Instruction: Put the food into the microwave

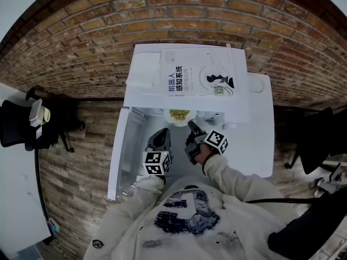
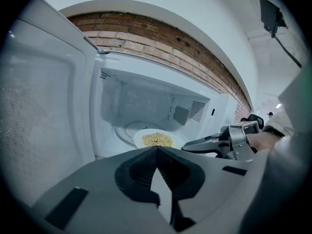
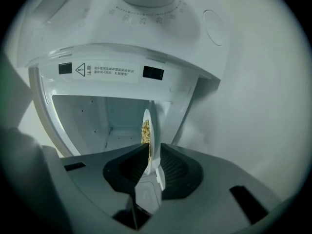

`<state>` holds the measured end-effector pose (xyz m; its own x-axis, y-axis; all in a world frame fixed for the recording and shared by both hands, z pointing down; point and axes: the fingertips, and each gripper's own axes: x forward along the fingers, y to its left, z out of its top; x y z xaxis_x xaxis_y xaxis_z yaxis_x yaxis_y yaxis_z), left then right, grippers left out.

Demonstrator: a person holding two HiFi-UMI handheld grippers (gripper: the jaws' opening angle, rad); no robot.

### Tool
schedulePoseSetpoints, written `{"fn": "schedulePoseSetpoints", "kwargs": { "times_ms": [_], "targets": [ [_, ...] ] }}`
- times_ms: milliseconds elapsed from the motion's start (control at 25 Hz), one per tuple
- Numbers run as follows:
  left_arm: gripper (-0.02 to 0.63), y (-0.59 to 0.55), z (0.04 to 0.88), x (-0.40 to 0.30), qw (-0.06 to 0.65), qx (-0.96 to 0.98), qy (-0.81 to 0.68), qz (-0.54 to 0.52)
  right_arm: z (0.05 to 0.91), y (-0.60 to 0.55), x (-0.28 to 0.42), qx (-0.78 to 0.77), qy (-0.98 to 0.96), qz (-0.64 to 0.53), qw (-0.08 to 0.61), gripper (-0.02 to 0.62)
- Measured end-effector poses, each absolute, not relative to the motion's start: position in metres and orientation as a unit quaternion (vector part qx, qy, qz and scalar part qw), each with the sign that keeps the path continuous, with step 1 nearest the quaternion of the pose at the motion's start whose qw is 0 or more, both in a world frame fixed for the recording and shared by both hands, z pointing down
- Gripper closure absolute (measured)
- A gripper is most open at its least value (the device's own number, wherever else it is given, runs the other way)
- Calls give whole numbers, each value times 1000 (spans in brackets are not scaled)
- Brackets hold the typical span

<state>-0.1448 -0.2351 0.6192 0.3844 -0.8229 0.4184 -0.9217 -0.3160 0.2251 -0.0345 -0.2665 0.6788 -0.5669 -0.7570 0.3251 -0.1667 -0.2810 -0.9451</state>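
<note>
Nearest us, the left claw hangs before the opening, jaws brought together, nothing between them. Just beside it, the right claw is clamped on the near rim of the plate; its own view shows the plate edge-on between the jaws. The food, a pale yellow heap, sits mid-plate.

The plate is at the mouth of the microwave, over the front part of the round turntable. We cannot tell whether it rests there or is carried just above.

We judge the placing nearly done. To finish well:
- keep the plate level and carry it in until it centres on the turntable;
- set it down before parting the jaws;
- draw the claw straight back, clear of the frame.

A grip on so thin a rim could let the plate tip. The left claw is free for the door, which stands wide open to the left.

Farther off, a book lies flat on top of the microwave. What carries the microwave is hidden from us. Behind runs a brick wall. Below left is a plank-patterned floor, with a black chair well apart from the work.
</note>
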Motion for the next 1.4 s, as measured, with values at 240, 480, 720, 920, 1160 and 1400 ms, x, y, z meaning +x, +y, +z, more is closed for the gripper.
{"fn": "schedulePoseSetpoints", "kwargs": {
  "times_ms": [240,480,720,920,1160,1400],
  "targets": [
    [599,-235,620,-144,216,804,-543,113,677,-262,-44,-397,570,-689,208,518],
    [598,-234,620,-145,219,803,-543,112,677,-262,-45,-394,571,-689,209,565],
    [598,-235,619,-145,218,804,-542,114,674,-266,-44,-396,573,-685,213,568],
    [598,-237,620,-145,216,806,-539,116,676,-273,-45,-398,571,-683,219,568],
    [598,-242,620,-148,219,806,-537,118,676,-280,-49,-402,570,-682,220,568],
    [598,-247,622,-150,220,807,-534,120,677,-289,-52,-406,568,-681,222,568]
  ]
}}
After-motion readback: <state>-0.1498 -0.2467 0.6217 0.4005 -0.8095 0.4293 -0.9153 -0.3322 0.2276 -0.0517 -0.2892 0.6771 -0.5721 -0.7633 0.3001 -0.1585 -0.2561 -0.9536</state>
